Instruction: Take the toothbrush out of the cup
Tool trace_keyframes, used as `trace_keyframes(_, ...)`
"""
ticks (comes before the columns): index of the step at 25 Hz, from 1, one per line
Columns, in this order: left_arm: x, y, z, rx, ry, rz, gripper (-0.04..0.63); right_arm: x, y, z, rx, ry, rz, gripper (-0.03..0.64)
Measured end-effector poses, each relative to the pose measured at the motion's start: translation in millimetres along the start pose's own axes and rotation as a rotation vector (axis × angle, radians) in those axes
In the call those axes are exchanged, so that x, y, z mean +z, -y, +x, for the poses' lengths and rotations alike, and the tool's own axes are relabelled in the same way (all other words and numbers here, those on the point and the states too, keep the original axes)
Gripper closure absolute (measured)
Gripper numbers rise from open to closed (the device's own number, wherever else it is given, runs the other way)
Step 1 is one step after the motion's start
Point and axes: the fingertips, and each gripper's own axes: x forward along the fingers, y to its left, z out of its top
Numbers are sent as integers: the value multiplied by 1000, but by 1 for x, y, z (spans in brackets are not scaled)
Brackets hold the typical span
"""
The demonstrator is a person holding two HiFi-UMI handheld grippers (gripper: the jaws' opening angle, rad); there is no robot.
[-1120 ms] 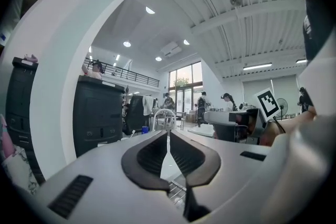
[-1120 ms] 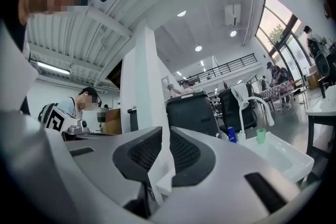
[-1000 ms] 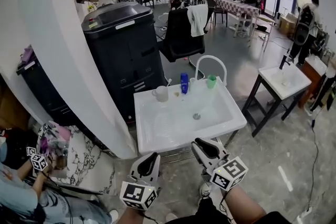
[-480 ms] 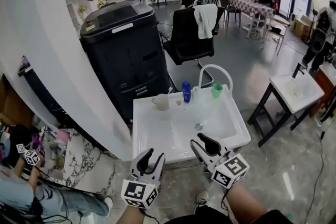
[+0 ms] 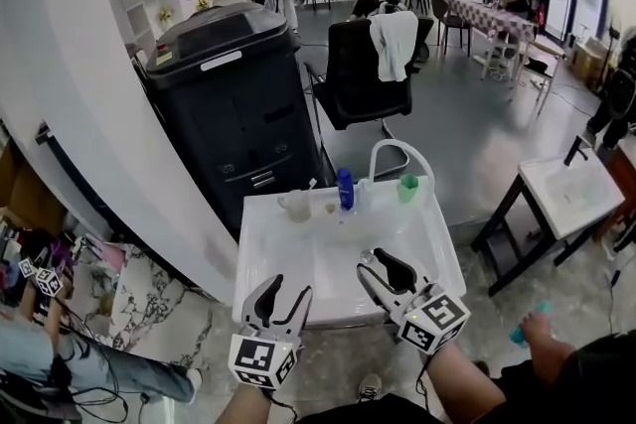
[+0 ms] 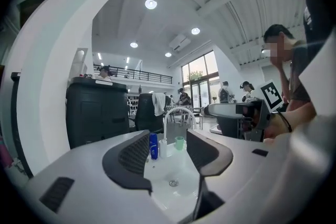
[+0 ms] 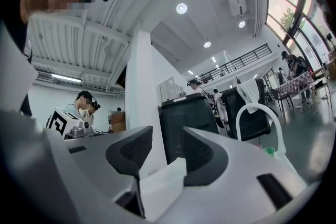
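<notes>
A white cup (image 5: 295, 206) stands on the back rim of the white sink (image 5: 268, 273), with a thin handle that looks like the toothbrush (image 5: 312, 185) sticking out of it. A blue bottle (image 5: 345, 189) and a green cup (image 5: 407, 188) stand beside it. My left gripper (image 5: 281, 294) hovers at the sink's front edge. Its jaws have just been opening and hold nothing. My right gripper (image 5: 374, 268) is over the front right of the basin, its jaws likewise just opened and empty. The left gripper view frames the blue bottle (image 6: 153, 145) and green cup (image 6: 179, 142) between the left gripper's (image 6: 169, 152) jaws.
A white arched faucet (image 5: 397, 159) rises behind the basin. A large black bin (image 5: 234, 94) stands behind the sink on the left, beside a white pillar (image 5: 89, 114). A second sink on a dark frame (image 5: 561, 194) is at the right. Several people work around tables farther back.
Both grippers and my view have moved closer to the sink. Both pairs of jaws have spread apart, with nothing between them.
</notes>
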Motion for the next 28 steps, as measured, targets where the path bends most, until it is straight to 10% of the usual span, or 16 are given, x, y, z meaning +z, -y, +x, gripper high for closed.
trace_keyframes(28, -40, -61, 147, 62, -97, 65, 334, -21, 92, 61, -3, -48, 18, 419)
